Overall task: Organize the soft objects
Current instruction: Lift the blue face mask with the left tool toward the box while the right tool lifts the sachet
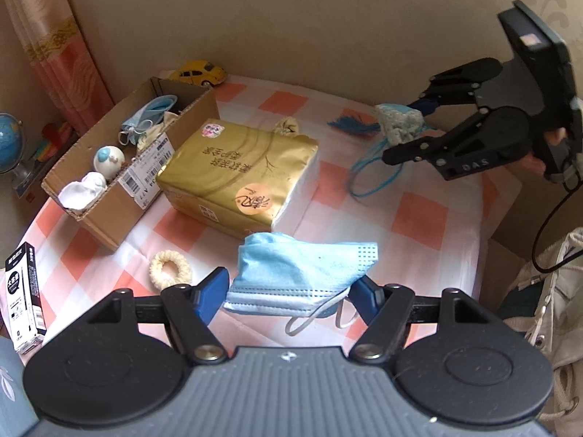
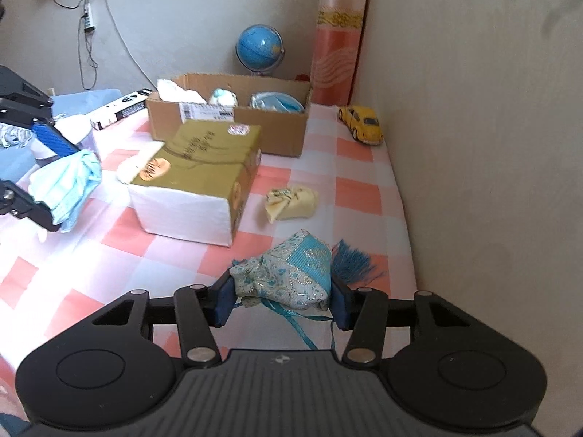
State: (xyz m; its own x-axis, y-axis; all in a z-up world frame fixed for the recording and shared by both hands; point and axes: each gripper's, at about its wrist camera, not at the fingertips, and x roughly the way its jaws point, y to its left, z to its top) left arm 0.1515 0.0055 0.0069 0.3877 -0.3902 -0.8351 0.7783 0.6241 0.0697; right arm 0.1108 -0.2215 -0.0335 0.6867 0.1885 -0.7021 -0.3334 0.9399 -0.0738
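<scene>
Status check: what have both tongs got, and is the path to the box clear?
Left tongs shut on blue face mask. Right tongs shut on blue pouch. Gold tissue pack sits before cardboard box.

Two soft things lifted, more lying on the checked cloth and in the box.

I see a crumpled blue face mask (image 1: pixel 302 273) low in the left wrist frame's centre, one ear loop dangling; a blue-and-silver brocade pouch (image 2: pixel 288 276) at lower centre of the right wrist view, its tassel (image 2: pixel 351 260) fanned to the right and cords trailing (bunched, slightly tilted). A cream scrunchie (image 1: pixel 170 268) lies flat at lower left; a folded pale-yellow cloth (image 2: pixel 291 202) sits mid-frame. The cardboard box (image 1: pixel 120 200), upper left, holds another mask, white cloth and a round plush.
</scene>
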